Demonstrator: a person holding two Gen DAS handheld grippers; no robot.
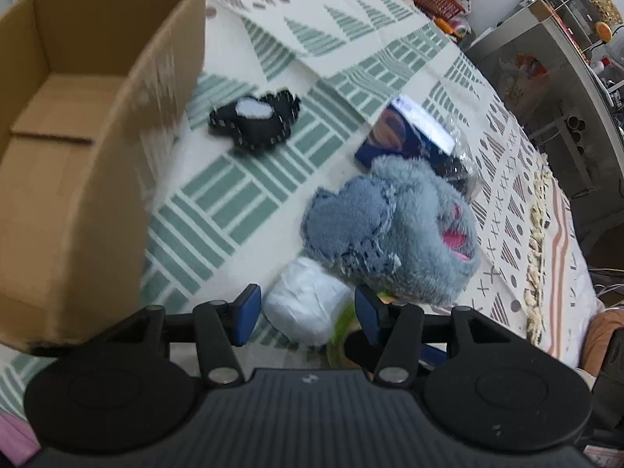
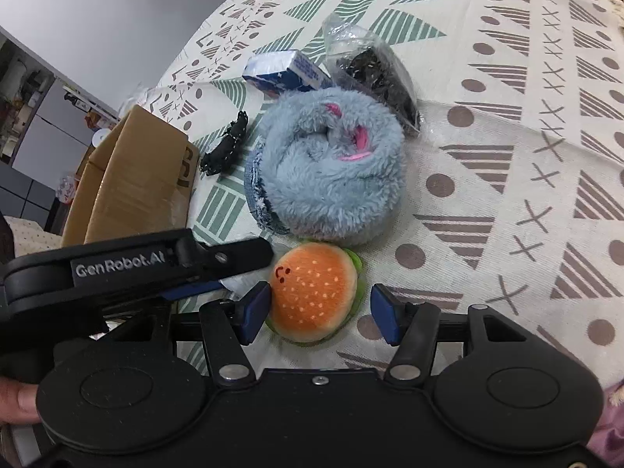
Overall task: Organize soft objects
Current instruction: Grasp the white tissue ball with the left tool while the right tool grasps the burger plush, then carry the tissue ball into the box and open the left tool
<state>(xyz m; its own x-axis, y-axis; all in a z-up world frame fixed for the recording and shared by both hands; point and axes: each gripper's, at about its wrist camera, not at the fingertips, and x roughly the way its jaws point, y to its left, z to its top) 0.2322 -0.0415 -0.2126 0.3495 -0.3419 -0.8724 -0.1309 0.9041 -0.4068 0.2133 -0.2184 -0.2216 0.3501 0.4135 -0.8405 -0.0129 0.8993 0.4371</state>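
A white soft bundle (image 1: 308,308) lies on the patterned cloth between the spread fingers of my left gripper (image 1: 308,314), which is open. A fluffy blue plush (image 1: 390,230) lies just beyond it, and a black felt piece with a white patch (image 1: 253,121) lies farther off. An open cardboard box (image 1: 78,124) stands at the left. In the right wrist view a burger plush (image 2: 316,296) sits between the fingers of my right gripper (image 2: 319,310), open, with a gap at the right pad. The blue plush (image 2: 327,171) lies right behind the burger.
A small blue carton (image 2: 288,72) and a clear bag of dark stuff (image 2: 374,74) lie behind the blue plush. The left tool's body (image 2: 117,269) crosses the right view beside the cardboard box (image 2: 132,179). A hand (image 2: 15,397) shows at the lower left. Shelves (image 1: 565,11) stand beyond the table.
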